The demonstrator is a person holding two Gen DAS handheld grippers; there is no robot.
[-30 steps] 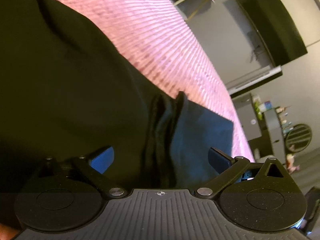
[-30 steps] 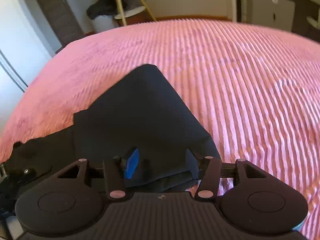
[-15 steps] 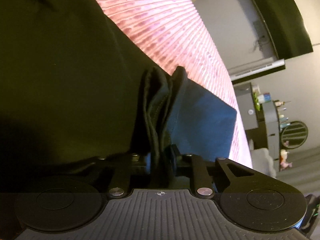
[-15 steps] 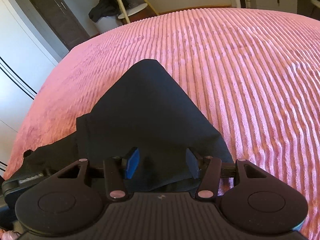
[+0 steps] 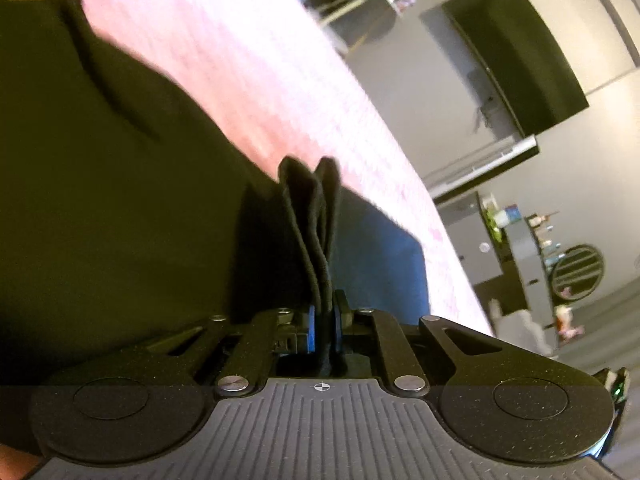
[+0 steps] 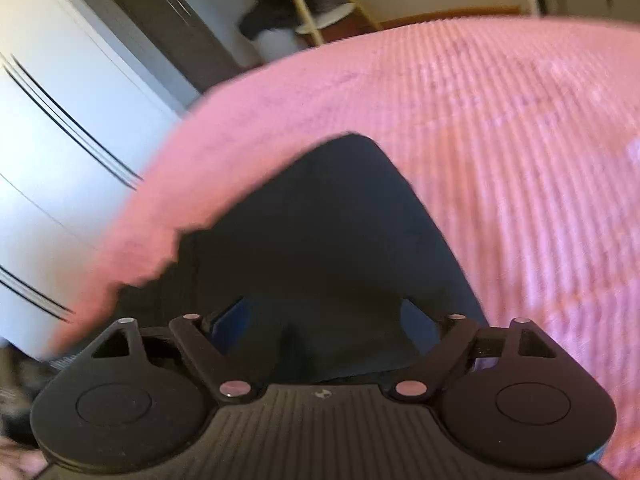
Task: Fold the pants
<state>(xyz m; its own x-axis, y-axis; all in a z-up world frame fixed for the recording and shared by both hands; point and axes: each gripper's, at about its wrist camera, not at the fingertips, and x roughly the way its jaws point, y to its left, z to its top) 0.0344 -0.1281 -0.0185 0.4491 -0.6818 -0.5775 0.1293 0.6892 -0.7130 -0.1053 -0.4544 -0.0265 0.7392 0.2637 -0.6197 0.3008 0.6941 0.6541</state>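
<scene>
Pinched folds of the pants (image 5: 316, 232) now stand up between the left gripper (image 5: 325, 322) pads, where a second ago those jaws stood wide with the cloth lying loose between them; they have closed down onto the bunched edge and grip it tight. On the other side the right gripper (image 6: 326, 320) has just been opening: its jaws now stand far apart over the dark fabric (image 6: 332, 232), which lies between them but is not pressed by either pad, so that end is released.

Both views show the garment spread on the pink ribbed bedspread (image 6: 520, 160), one pointed corner reaching away from the right gripper, the larger dark mass filling the left side of the left wrist view. Both pictures are motion-blurred, so finer creases cannot be read.

My judgement is that a fold is being set up with the left hand as the carrying hand. To do it well, keep all gathered layers inside the left pinch, lift only enough to clear the bedspread, and carry the edge straight across so the layers land square. Let the right gripper clear the cloth or take a fresh hold on a matching edge, since a one-sided pull would likely drag the pile askew
</scene>
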